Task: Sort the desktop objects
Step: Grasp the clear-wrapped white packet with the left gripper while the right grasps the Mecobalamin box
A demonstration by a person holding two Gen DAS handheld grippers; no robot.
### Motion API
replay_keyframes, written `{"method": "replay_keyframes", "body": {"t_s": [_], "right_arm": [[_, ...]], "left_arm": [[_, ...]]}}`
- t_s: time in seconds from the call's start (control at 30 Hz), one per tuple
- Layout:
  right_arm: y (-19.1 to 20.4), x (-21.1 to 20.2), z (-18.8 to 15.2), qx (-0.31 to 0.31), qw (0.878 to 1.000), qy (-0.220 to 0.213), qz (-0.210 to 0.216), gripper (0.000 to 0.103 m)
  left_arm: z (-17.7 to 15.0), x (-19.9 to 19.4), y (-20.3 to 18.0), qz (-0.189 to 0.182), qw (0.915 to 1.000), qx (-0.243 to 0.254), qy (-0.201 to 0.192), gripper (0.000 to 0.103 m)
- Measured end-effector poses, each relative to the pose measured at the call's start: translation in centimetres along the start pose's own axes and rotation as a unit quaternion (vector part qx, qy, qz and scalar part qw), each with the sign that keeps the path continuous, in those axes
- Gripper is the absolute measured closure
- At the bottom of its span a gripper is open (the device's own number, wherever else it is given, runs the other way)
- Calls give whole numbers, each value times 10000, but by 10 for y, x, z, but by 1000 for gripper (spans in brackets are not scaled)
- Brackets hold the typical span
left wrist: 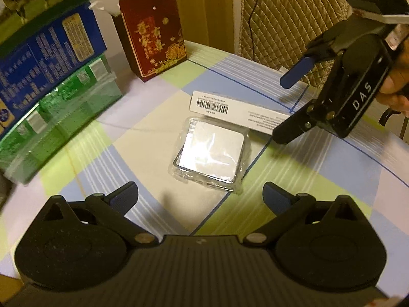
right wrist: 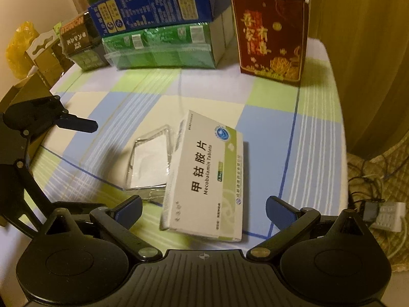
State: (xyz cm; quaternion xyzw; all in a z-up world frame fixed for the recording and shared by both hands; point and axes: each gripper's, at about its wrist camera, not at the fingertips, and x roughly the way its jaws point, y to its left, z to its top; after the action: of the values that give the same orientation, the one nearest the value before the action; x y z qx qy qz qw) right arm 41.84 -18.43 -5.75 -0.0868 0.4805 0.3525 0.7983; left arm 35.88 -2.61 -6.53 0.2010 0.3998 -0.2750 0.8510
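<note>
Just ahead of the spread right tool (right wrist: 203, 208) lies the tablet box (right wrist: 207, 176).

Glossy clear-plastic-wrapped square pack (left wrist: 211, 153), matt cardboard tablet box (right wrist: 207, 176), checked tablecloth (right wrist: 314, 133).

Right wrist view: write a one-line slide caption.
Open right tool poised over a white tablet box beside a plastic-wrapped square item on the checked tablecloth.

Checked tablecloth (right wrist: 268, 117), quilted chair back (left wrist: 288, 12), possibly wooden wall panel (right wrist: 358, 51); dim warm light.
</note>
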Motion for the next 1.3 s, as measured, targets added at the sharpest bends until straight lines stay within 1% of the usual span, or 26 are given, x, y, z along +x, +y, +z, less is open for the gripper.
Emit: {"method": "replay_keyframes", "body": {"t_s": [0.13,0.17,0.2,0.27,0.3,0.33,0.43,0.6,0.83,0.9,0.97,1.03,1.07,1.13,1.2,1.3], "right_arm": [[-11,9,5,246,9994,122,188,4],[-14,11,6,328,9991,162,234,8],[-17,14,6,388,9986,232,260,15],[-20,20,7,362,9982,376,311,22],[-19,23,7,294,9982,433,289,31],[-18,24,6,227,9984,457,255,32],[-15,22,2,125,9991,381,168,33],[-7,16,-10,-284,9988,312,-249,33],[0,11,-28,-718,9943,369,-693,33],[2,10,-33,-804,9933,364,-751,33],[3,10,-36,-815,9930,362,-772,33],[3,8,-38,-774,9933,340,-789,33],[3,8,-39,-753,9934,333,-798,33],[4,7,-41,-713,9934,324,-834,33],[5,6,-41,-656,9937,329,-851,33],[9,2,-46,-541,9940,324,-898,33]], "left_arm": [[-1,12,3,-77,9999,91,4,1],[-1,15,5,-98,9999,108,-16,1],[-1,16,6,-113,9999,114,-24,1],[1,20,8,-155,9998,132,-24,1],[1,21,8,-180,9997,153,-26,1],[2,22,8,-205,9996,174,-34,1],[5,26,7,-293,9992,259,-1,1],[11,40,2,-323,9988,361,7,1],[18,56,0,-414,9987,291,24,3],[20,61,0,-440,9987,248,37,7],[21,65,-1,-491,9986,183,90,16],[22,66,-4,-462,9987,160,106,20],[22,65,-5,-442,9988,154,103,25],[21,62,-6,-464,9989,70,97,30],[18,59,-7,-384,9991,-59,149,30],[4,49,-14,-142,9995,-180,215,31]]}}
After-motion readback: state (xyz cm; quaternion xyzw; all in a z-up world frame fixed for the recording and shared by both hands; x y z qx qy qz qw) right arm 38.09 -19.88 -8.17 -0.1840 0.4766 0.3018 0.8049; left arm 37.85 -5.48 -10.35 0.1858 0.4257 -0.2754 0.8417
